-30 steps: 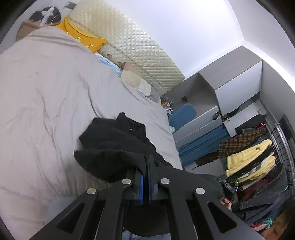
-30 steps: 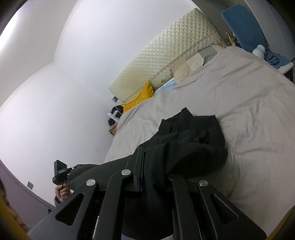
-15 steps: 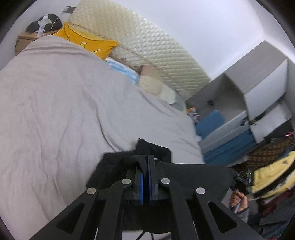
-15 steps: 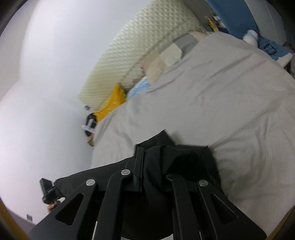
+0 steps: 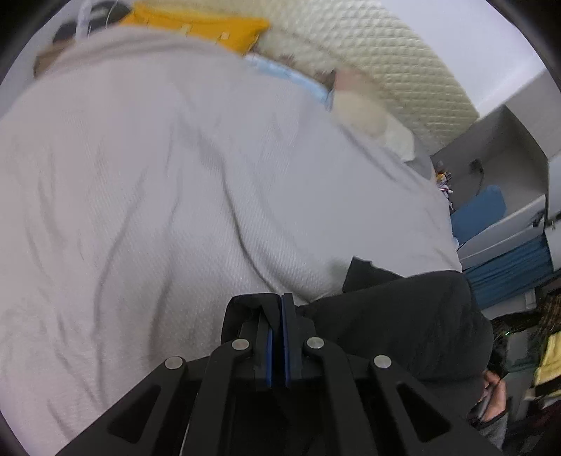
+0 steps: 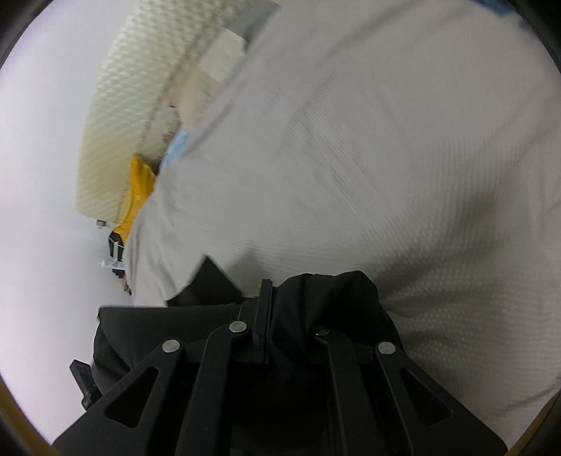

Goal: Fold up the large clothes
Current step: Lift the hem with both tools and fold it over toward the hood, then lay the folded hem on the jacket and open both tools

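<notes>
While both views blur a little, the left hand-held gripper (image 5: 277,315) shows its blue pads pressed together on a fold of the black garment (image 5: 403,326), which stretches rightward low over the grey bedspread (image 5: 157,193). The right hand-held gripper (image 6: 280,308) is pinching a bunched edge of the same garment (image 6: 333,305), the cloth wrapped over one finger. Beyond lie a yellow pillow (image 5: 210,28) and the quilted cream headboard (image 5: 385,59). A blue cushion (image 5: 480,214) sits on shelving beside the bed.
</notes>
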A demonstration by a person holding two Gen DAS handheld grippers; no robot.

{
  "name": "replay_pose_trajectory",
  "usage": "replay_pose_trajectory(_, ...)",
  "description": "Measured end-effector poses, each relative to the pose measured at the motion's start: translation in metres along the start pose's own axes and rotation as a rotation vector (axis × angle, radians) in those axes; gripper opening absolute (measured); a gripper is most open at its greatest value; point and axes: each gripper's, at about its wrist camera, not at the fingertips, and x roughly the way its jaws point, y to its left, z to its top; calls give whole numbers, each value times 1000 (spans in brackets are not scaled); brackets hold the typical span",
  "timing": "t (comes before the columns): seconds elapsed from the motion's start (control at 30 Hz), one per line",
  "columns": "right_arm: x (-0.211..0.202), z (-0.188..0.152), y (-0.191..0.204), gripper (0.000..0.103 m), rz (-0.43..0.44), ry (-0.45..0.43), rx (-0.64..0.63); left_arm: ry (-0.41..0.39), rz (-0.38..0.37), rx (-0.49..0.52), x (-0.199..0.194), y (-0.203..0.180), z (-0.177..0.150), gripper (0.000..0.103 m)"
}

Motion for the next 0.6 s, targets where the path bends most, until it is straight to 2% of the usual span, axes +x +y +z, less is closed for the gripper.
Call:
replay_pose_trajectory(0.13,9,-2,-20,7,51,18,85,10,-30,-45,5,7,3,4)
replay_pose_trajectory(0.23,0,-5,-22,13,145,-7,139,27,-82,-115,-4,16,2,4)
replay_pose_trajectory(0.33,-15,-11,-18,22,161,-1,121,54,-145,-183,-15,23,-1,9)
replay_pose_trajectory(0.4,-29,-16,-16,40,176,2,125,74,-213,-232,-24,30,-5,22)
replay_pose_trajectory(0.43,-33,-16,-13,44,181,-4,121,77,-241,-244,-31,32,-8,28)
replay_pose_trajectory(0.5,-52,-22,-9,55,174,-25,101,56,-306,-263,-52,37,-17,51)
replay_pose_trajectory(0.6,-84,-32,-1,58,187,-81,87,18,-318,-243,-82,35,-23,60)
